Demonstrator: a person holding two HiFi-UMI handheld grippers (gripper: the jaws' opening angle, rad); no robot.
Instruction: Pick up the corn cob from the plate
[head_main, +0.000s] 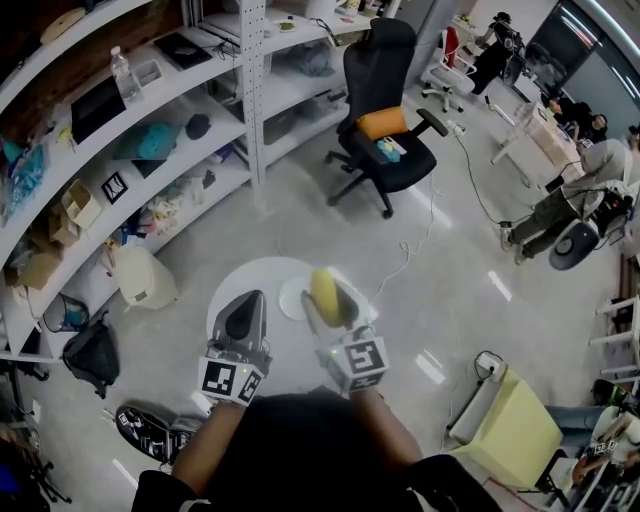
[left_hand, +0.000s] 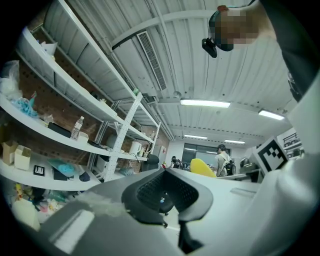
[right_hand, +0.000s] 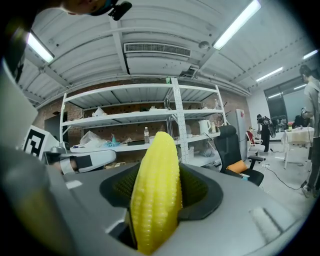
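Note:
The yellow corn cob (head_main: 323, 295) stands nearly upright between the jaws of my right gripper (head_main: 330, 305), which is shut on it, raised above the white plate (head_main: 292, 298). In the right gripper view the corn cob (right_hand: 156, 190) fills the gap between the two dark pads, its tip pointing up. The plate lies bare on the small round white table (head_main: 250, 275). My left gripper (head_main: 243, 318) hovers level over the table's left side with its jaws together and nothing in them. From the left gripper view (left_hand: 167, 197) the corn cob (left_hand: 202, 167) shows to the right.
White shelving (head_main: 150, 130) packed with boxes, bags and a bottle curves along the left. A black office chair (head_main: 385, 110) with an orange cushion stands behind the table. A beige bin (head_main: 143, 277) and a black bag (head_main: 92, 355) sit on the floor at left, a yellow-green seat (head_main: 520, 430) at right.

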